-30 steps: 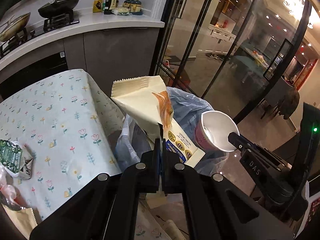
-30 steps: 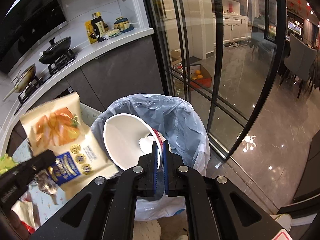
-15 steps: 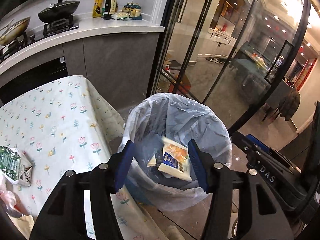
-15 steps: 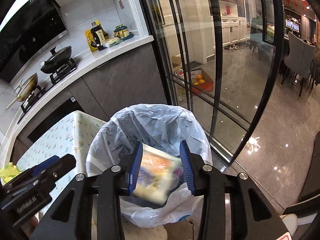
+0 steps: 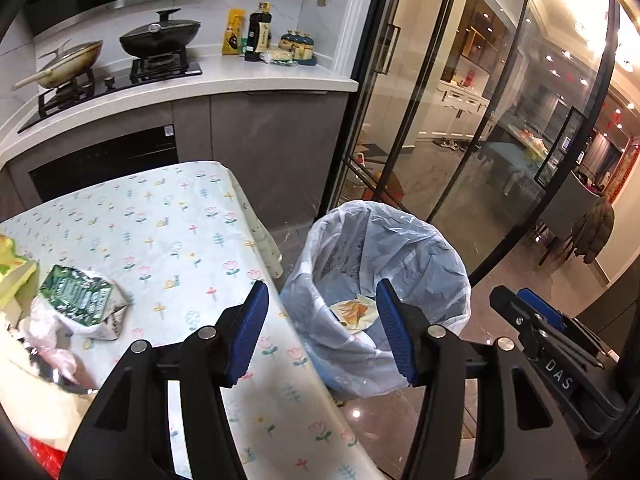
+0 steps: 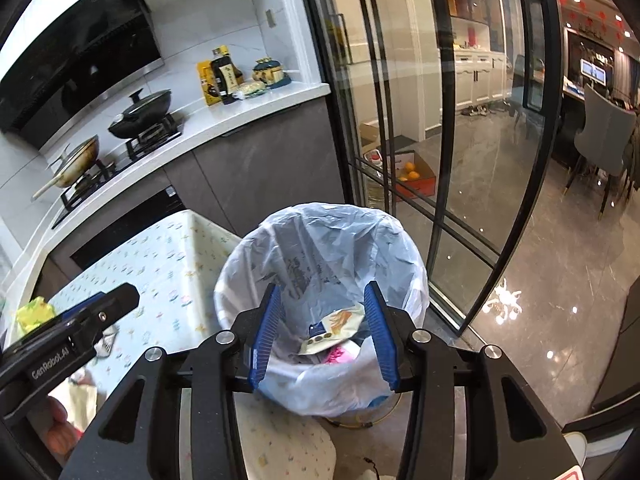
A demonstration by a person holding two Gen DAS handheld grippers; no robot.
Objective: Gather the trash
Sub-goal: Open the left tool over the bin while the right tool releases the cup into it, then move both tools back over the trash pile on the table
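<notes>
A bin (image 5: 384, 280) with a thin plastic bag inside is seen on the floor, just beside the table (image 5: 168, 216) with the flowery cloth. In the left wrist view the bin is at about 3 o'clock from the table's corner.

The left tongs (image 5: 320, 332) are released, and nothing is held between the blue pads. The right tongs (image 6: 324, 332) are seen to be opening, and nothing is held between them either. Both are pointed down toward the mouth of the bin.

Some trash is already inside the bin. A snack bag (image 6: 340, 326) is seen lying at the bottom, with something pink and white just beside it at about 6 o'clock. That pink thing may be a cup, but it is too hidden to be sure.

So part of the job is done. More is left, though. On the table, at about 9 o'clock from the left tongs, a green wrapper (image 5: 76, 294) is lying on crumpled white paper. Something yellow-green (image 5: 12, 264) is seen at the far left edge, and more white and red bits are seen at about 8 o'clock, too blurred to name. These still need to be picked up and dropped in the bin.
</notes>
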